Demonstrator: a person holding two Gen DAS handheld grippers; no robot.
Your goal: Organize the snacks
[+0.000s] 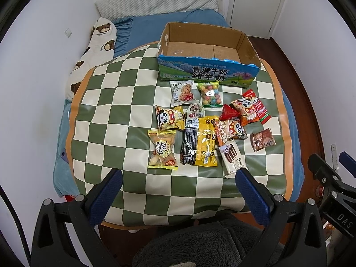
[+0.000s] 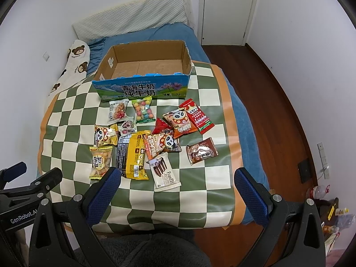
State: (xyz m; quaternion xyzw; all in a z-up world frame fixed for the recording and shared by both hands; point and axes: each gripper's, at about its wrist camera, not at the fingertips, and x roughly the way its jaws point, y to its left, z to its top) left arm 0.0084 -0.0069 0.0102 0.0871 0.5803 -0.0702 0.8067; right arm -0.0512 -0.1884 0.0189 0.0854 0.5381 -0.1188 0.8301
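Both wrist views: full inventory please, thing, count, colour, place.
open cardboard milk carton box: 1, brown inside, blue-green printed front, far end of mat, nothing visible inside
green-and-cream checkered mat: 1, orange border, on the bed
blue bedsheet: 1, under the mat
snack packets: about 14, mixed, loose on the mat before the box, some overlapping
white Franzzi wafer packet: 1, nearest the grippers
brown chocolate packet: 1, apart on the right
clear bag of coloured candy balls: 1, green trim, just before the box
bear-print white pillow: 1, along the left wall
white door: 1, far wall
left gripper: open, above the near mat edge
right gripper: open, above the near mat edge
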